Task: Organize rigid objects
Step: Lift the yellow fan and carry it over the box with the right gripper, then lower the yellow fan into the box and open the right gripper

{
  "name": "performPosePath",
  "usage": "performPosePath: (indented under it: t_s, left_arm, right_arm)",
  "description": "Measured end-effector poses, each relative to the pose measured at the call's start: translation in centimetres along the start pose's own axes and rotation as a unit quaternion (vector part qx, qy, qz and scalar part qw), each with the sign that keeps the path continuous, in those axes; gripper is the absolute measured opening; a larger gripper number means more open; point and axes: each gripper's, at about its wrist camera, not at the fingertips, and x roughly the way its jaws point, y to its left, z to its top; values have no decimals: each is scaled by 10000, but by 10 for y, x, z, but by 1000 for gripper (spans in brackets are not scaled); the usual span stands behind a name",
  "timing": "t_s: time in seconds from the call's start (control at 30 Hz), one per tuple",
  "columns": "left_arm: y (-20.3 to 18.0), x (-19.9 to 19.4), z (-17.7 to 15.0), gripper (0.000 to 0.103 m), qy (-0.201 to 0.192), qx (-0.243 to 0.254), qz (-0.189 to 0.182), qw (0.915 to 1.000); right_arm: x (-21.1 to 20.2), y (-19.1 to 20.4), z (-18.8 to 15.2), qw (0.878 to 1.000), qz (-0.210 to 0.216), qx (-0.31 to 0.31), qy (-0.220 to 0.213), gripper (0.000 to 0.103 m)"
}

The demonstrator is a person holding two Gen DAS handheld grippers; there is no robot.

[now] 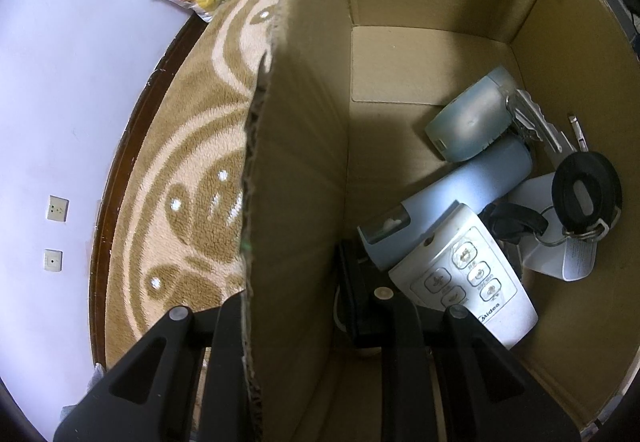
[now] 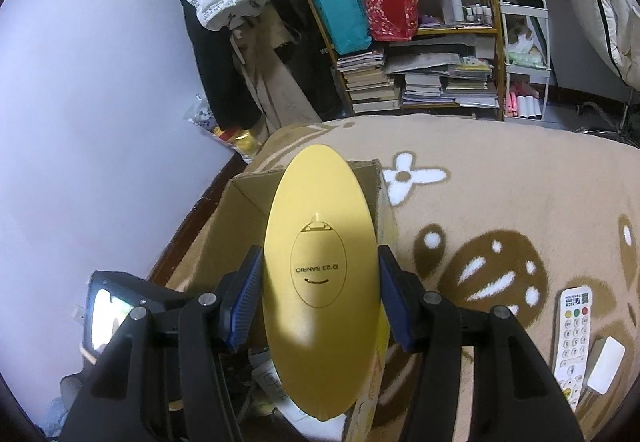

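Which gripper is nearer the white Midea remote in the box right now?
Left. The left gripper straddles the cardboard box wall, one finger beside the Midea remote. The right gripper holds a yellow oval device above the box.

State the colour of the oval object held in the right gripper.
Yellow, with a printed oval mark. The oval object between the right gripper fingers shows best in the right wrist view.

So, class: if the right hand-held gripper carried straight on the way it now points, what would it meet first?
Probably the cardboard box: the right hand-held gripper, shut on the yellow oval object, points over the box's open top. Depth is unclear, so it might instead pass over the box's far wall.
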Motion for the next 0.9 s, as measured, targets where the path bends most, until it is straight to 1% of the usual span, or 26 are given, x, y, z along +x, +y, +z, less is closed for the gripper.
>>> performPosePath:
  t_s: [0.07,0.17,0.43,0.6,0.67,0.77,0.83,0.9]
  left_arm:
    - [1,0,0,19,0,1,-1,10000]
    - [1,0,0,19,-1,3,0,10000]
    - [1,1,-1,19,-2,3,-2,10000]
    - [1,1,0,19,-1,3,-1,10000]
    - [0,1,-1,19,-2,3,-2,10000]
    - [1,1,0,19,-3,-1,-6,10000]
    - [1,1,-1,19,-4,2,-3,10000]
    - [1,1,0,20,-3,1,-3,10000]
  right_arm:
    - [-2,1,-1,10000,59,-42,-34,59]
    - [1,2,-2,9999,7,-103,30,59]
    - [-2,0,-2,10000,-11,-75,4,61]
    - [-9,-5,0,10000,-22,55,-70,73]
    - [-13,-8,1,9999,-67,97,-98,87]
    - [-20,-13,0,9995,-224,122,-173,99]
    - [-22,-18,0,9992,-335,132,-142,103]
    - [-25,-25,-2,9985,-492,156,-160,103]
